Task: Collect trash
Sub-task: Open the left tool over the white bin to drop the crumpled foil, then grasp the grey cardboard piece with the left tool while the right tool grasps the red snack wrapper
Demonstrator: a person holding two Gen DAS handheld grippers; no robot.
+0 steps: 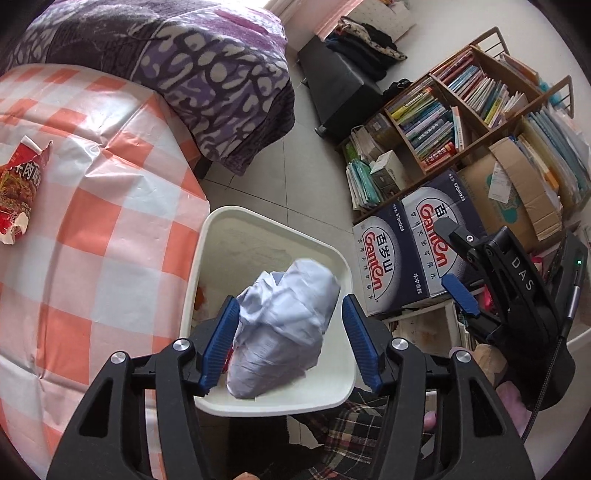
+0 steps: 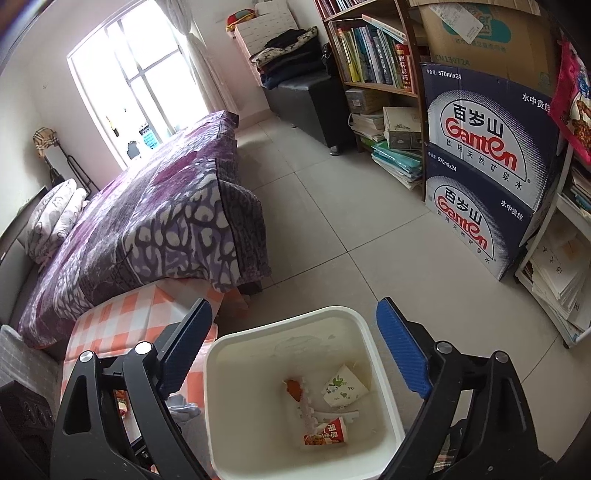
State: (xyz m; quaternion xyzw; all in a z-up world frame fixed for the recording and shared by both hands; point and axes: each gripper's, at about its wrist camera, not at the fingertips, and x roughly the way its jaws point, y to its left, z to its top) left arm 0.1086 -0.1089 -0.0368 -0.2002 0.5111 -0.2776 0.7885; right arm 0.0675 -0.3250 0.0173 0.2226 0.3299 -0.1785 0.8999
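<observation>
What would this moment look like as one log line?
left tongs: open, paper wad between, over bin | right tongs: open, empty | wrapper: on table

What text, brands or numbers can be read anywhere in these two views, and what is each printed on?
"Ganten", "百岁山" and "570mlx24": two stacked water cartons.
"DAS": body of the right gripper.
"肉": red snack wrapper on the checkered tablecloth; the rest is creased, unreadable.
"用" on the red cup in the white bin; the rest is too small.
Book spines and the brown box's label: too small to read.

Both views down onto bin (image 1: pixel 343 266)
</observation>
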